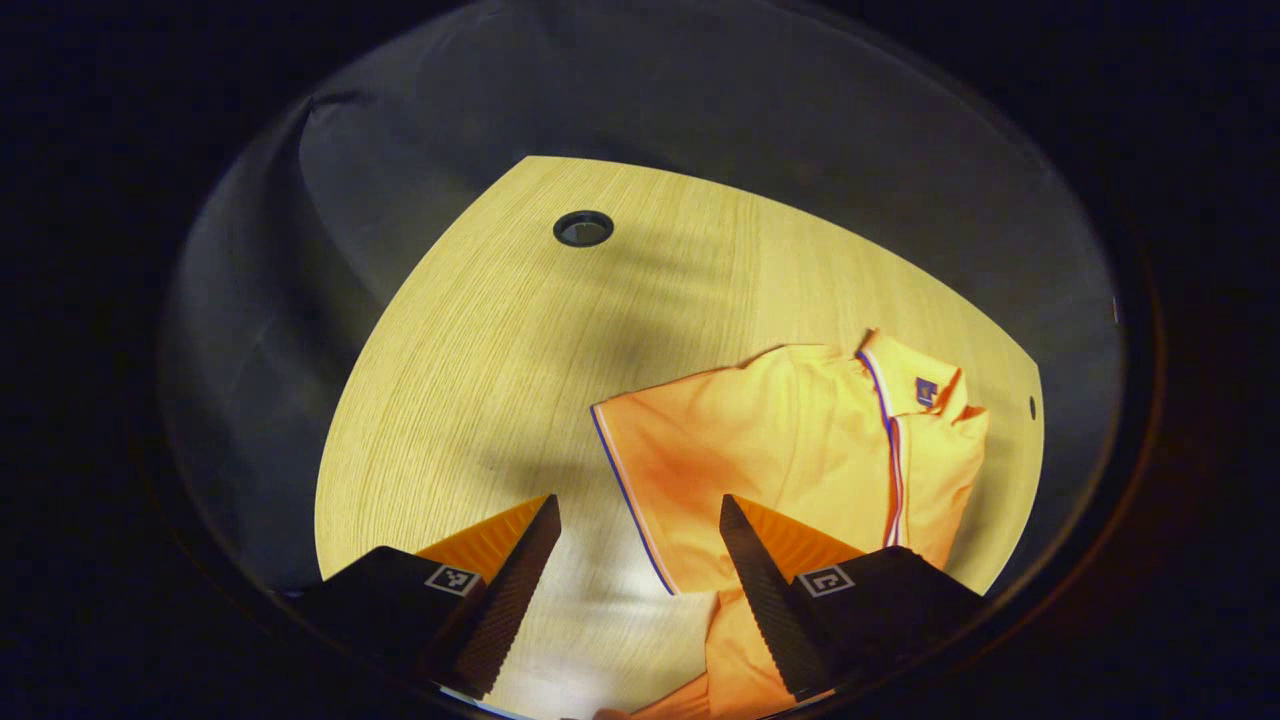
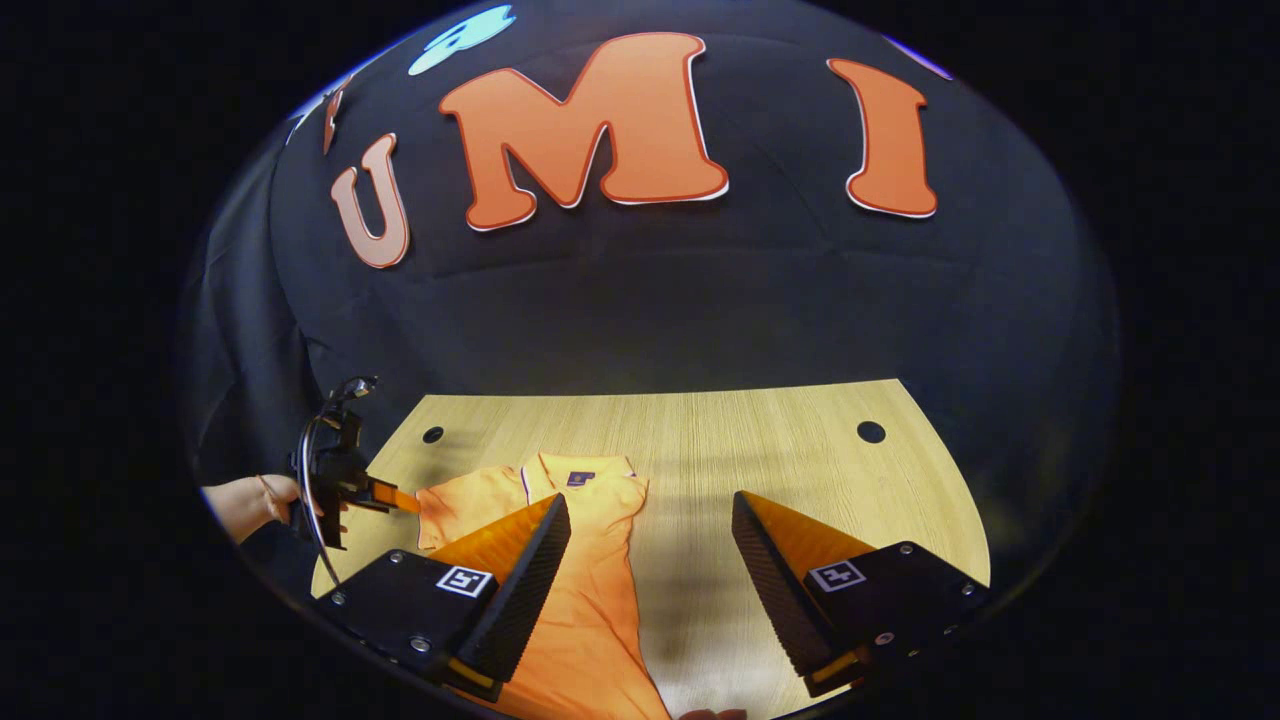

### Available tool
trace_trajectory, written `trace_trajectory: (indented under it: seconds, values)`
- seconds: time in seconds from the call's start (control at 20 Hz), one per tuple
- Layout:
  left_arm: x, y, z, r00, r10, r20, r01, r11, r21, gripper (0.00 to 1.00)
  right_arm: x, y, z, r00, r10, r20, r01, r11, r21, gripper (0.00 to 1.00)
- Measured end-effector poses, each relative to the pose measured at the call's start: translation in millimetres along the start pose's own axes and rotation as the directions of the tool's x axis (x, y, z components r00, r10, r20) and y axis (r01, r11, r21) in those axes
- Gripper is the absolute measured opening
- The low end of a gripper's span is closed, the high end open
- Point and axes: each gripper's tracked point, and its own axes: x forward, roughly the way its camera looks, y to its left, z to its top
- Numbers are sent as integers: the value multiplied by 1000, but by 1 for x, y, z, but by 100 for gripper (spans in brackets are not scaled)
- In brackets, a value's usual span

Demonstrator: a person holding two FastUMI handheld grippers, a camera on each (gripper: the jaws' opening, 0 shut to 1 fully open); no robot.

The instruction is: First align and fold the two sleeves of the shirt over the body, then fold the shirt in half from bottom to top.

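wood table (image 2: 800, 450), shirt (image 2: 590, 600) lengthwise, collar (image 2: 580, 470) far

Shirt (image 2: 590, 560) on table (image 2: 800, 450), prob. left of centre.

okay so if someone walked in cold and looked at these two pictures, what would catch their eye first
The bright orange shirt jumps out first, lying partly folded on the pale wooden table, collar toward the far edge. Next come the two open tools: the left tool hangs over the shirt's striped sleeve hem, and the right tool hangs over bare wood at the shirt's edge. In the right gripper view, a hand holds the left tool at the table's left side.
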Motion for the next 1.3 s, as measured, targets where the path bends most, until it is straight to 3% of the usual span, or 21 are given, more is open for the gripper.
trace_trajectory:
  seconds: [0.6, 0.8, 0.9, 0.95, 1.05, 1.2, 1.3]
  values:
    - [30, 6, -12, 992, 96, -87, -105, 988, -110, 98, -3, -25, -9, 1000, 11, -25, -10, 999, 31, 99]
    - [36, -2, -11, 993, 85, -81, -93, 991, -101, 68, -7, -22, -7, 999, 33, -15, -32, 998, 52, 99]
    - [36, -11, -10, 996, 37, -76, -44, 995, -92, 43, -8, -21, -7, 999, 32, -15, -31, 998, 50, 99]
    - [33, -16, -13, 996, 12, -87, -23, 992, -126, 12, -9, -21, -7, 999, 31, -14, -30, 998, 48, 99]
    - [29, -17, -11, 998, -10, -63, -1, 985, -170, 2, -10, -19, -6, 1000, 20, -5, -20, 999, 31, 99]
    - [20, -18, -6, 999, -23, -35, 17, 985, -170, 2, -12, -17, -3, 1000, 14, 10, -14, 1000, 19, 99]
    - [7, -22, 4, 1000, -30, 7, 31, 992, -121, 2, -11, -14, 1, 1000, 11, 22, -12, 1000, 18, 99]
